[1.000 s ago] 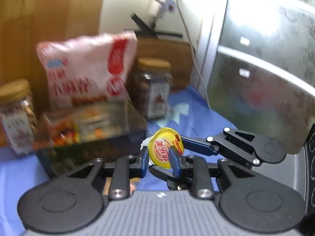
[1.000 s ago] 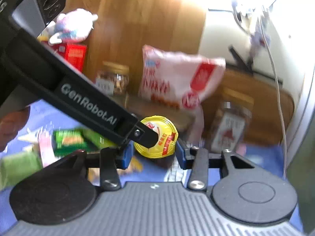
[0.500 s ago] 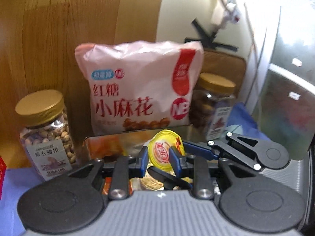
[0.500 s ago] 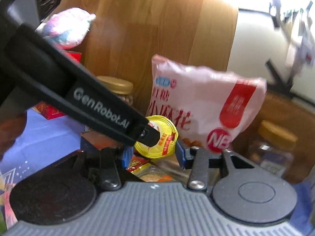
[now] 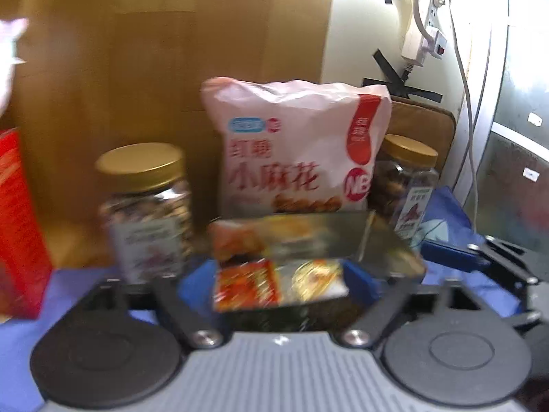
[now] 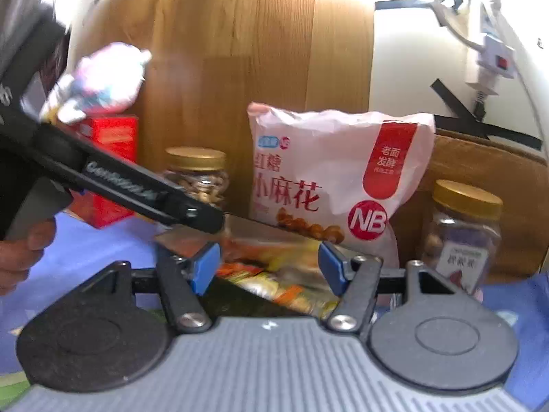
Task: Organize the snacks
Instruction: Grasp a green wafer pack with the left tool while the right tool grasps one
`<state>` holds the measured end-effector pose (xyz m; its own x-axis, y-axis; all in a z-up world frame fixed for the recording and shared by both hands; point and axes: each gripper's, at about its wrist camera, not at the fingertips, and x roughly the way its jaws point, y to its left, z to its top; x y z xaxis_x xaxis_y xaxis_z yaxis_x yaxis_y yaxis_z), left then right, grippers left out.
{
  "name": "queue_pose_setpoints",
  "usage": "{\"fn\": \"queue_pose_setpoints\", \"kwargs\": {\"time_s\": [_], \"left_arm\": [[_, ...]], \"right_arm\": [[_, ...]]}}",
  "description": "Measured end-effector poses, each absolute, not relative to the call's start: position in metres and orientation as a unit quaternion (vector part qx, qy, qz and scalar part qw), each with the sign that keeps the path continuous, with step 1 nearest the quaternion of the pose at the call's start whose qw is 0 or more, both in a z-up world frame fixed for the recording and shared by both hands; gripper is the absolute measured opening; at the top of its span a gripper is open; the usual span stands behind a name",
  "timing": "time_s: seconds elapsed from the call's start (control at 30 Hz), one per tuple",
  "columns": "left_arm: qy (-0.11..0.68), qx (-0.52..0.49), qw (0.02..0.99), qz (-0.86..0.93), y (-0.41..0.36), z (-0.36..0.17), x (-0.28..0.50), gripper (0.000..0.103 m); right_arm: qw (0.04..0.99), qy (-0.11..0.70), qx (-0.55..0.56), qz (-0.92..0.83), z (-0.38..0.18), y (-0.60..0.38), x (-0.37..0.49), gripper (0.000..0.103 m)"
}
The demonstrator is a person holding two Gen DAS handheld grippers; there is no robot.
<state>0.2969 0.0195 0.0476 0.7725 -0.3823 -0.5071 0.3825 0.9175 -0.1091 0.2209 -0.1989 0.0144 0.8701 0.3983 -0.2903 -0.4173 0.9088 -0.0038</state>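
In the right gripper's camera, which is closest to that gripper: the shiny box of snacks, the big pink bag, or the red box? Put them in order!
1. Shiny box, just past the right gripper.
2. Pink bag, standing behind the shiny box.
3. Red box, far left by the wooden wall.

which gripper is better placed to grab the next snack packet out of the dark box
Left, probably. The left gripper is open, squarely framing the red-orange packet in the dark box. The right gripper, also open, sits off to the box's side.
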Motion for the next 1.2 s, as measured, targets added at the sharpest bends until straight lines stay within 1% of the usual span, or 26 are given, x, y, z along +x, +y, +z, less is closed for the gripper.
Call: {"fn": "queue_pose_setpoints", "kwargs": {"time_s": [0.03, 0.17, 0.27, 0.5, 0.53, 0.6, 0.73, 0.8, 0.87, 0.93, 1.0, 1.03, 1.07, 1.1, 1.13, 1.17, 1.2], "left_arm": [[0.265, -0.002, 0.944, -0.196, 0.029, 0.044, 0.288, 0.103], [0.299, -0.024, 0.938, -0.173, 0.059, 0.028, 0.264, 0.103], [0.312, -0.060, 0.933, -0.167, 0.084, 0.018, 0.239, 0.103], [0.333, -0.057, 0.925, -0.176, 0.105, -0.004, 0.185, 0.103], [0.332, -0.055, 0.925, -0.175, 0.106, -0.006, 0.179, 0.103], [0.329, -0.047, 0.926, -0.177, 0.105, -0.006, 0.171, 0.103], [0.340, -0.028, 0.922, -0.183, 0.094, -0.010, 0.157, 0.101], [0.349, -0.024, 0.915, -0.202, 0.088, -0.011, 0.149, 0.094], [0.361, -0.026, 0.904, -0.227, 0.083, -0.011, 0.144, 0.083], [0.372, -0.027, 0.896, -0.242, 0.078, -0.013, 0.139, 0.081], [0.390, -0.023, 0.885, -0.253, 0.071, -0.018, 0.138, 0.078], [0.399, -0.019, 0.880, -0.255, 0.067, -0.021, 0.137, 0.070], [0.410, -0.016, 0.875, -0.255, 0.064, -0.025, 0.137, 0.068], [0.403, -0.012, 0.880, -0.251, 0.061, -0.026, 0.134, 0.066], [0.405, -0.010, 0.878, -0.255, 0.059, -0.027, 0.133, 0.056], [0.406, -0.011, 0.876, -0.260, 0.057, -0.027, 0.131, 0.051], [0.407, -0.013, 0.876, -0.259, 0.055, -0.027, 0.129, 0.050]], "right_arm": [[0.962, 0.155, -0.021, 0.223, 0.012, -0.200, 0.217, 0.066], [0.938, 0.231, 0.039, 0.255, -0.003, -0.203, 0.201, 0.066], [0.917, 0.267, 0.091, 0.280, -0.012, -0.205, 0.183, 0.066], [0.893, 0.284, 0.098, 0.335, -0.014, -0.174, 0.128, 0.064], [0.887, 0.287, 0.101, 0.348, -0.014, -0.170, 0.121, 0.060], [0.871, 0.298, 0.101, 0.378, -0.015, -0.160, 0.110, 0.055], [0.862, 0.332, 0.090, 0.373, -0.026, -0.145, 0.097, 0.056], [0.864, 0.345, 0.091, 0.354, -0.032, -0.143, 0.096, 0.056], [0.865, 0.349, 0.083, 0.352, -0.034, -0.138, 0.093, 0.057], [0.873, 0.342, 0.049, 0.344, -0.036, -0.130, 0.087, 0.062], [0.883, 0.329, 0.005, 0.336, -0.036, -0.118, 0.082, 0.063], [0.886, 0.323, -0.014, 0.332, -0.037, -0.113, 0.080, 0.063], [0.889, 0.317, -0.035, 0.328, -0.038, -0.107, 0.079, 0.063], [0.892, 0.311, -0.052, 0.324, -0.039, -0.103, 0.078, 0.063], [0.894, 0.305, -0.064, 0.322, -0.042, -0.101, 0.080, 0.063], [0.896, 0.299, -0.072, 0.321, -0.044, -0.099, 0.079, 0.063], [0.897, 0.293, -0.079, 0.320, -0.045, -0.099, 0.078, 0.062]]}}
